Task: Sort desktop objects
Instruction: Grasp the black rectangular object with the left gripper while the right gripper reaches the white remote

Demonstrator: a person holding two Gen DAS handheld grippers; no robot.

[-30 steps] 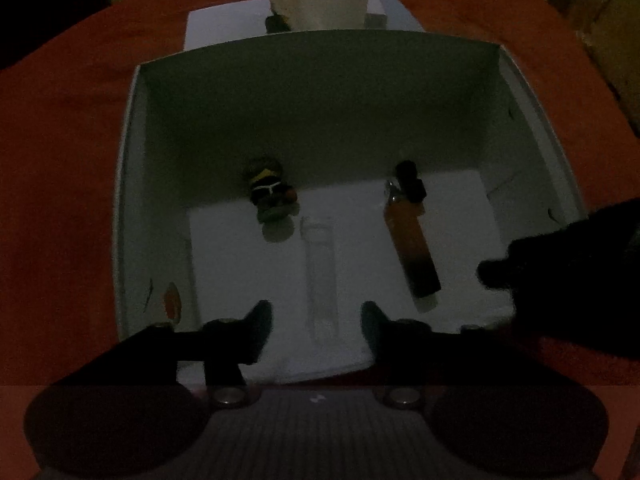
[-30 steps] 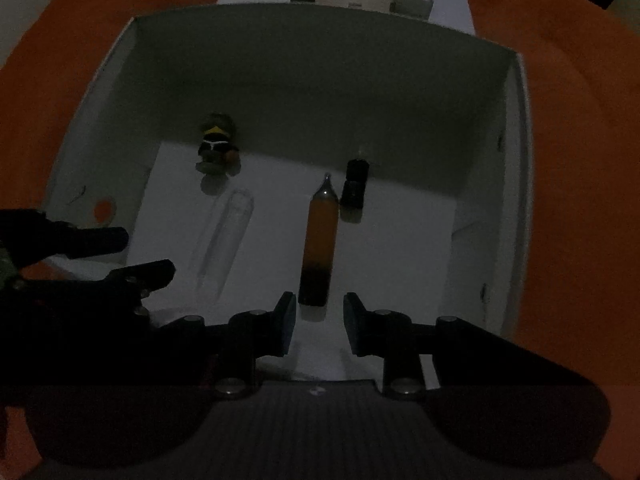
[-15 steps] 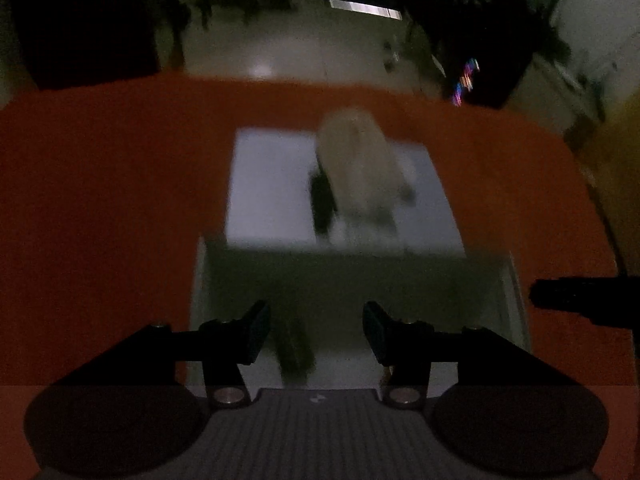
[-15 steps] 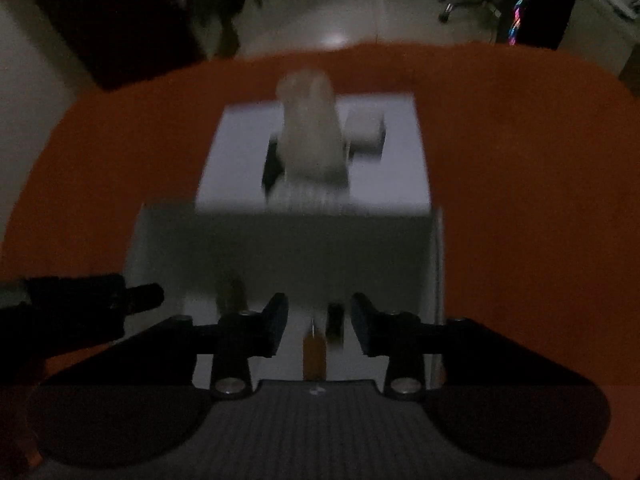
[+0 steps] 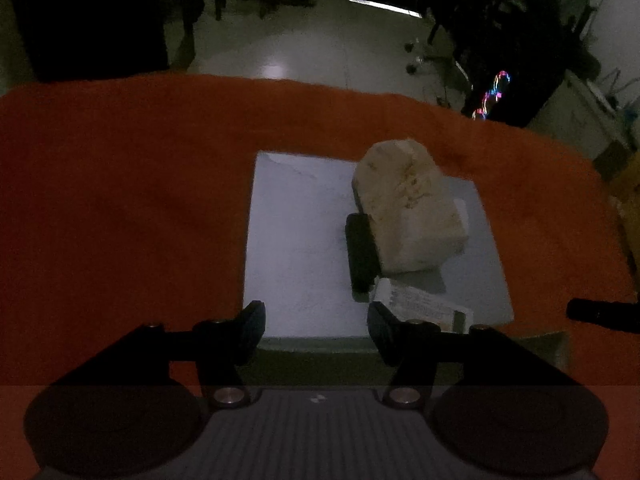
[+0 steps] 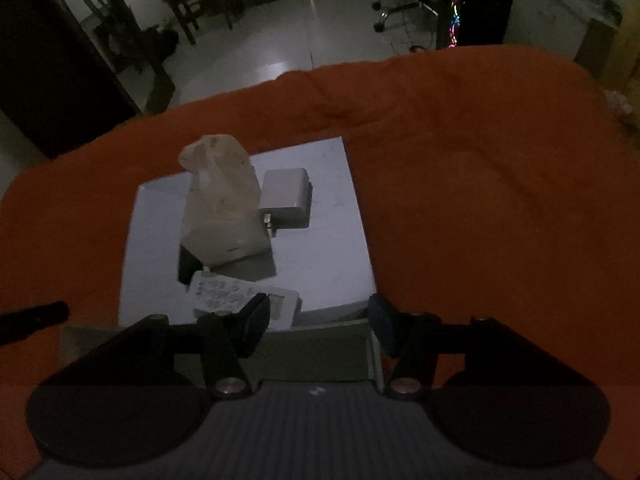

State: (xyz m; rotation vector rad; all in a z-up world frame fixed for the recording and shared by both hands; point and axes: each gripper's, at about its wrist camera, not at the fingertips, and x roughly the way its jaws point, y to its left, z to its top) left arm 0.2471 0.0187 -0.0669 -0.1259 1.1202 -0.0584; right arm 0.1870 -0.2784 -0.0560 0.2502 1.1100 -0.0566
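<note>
Both empty, the left gripper [image 5: 316, 330] stood apart and the right gripper [image 6: 318, 330] was opening, best lowered squarely over the remote [image 6: 240, 300] lying just before the tissue pack [image 6: 220, 196].

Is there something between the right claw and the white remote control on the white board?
Nothing visible blocks it. The right claw, its jaws opening and empty, hangs over the box's far wall, and the white remote control lies just beyond on the white board, in front of the tissue pack.
</note>
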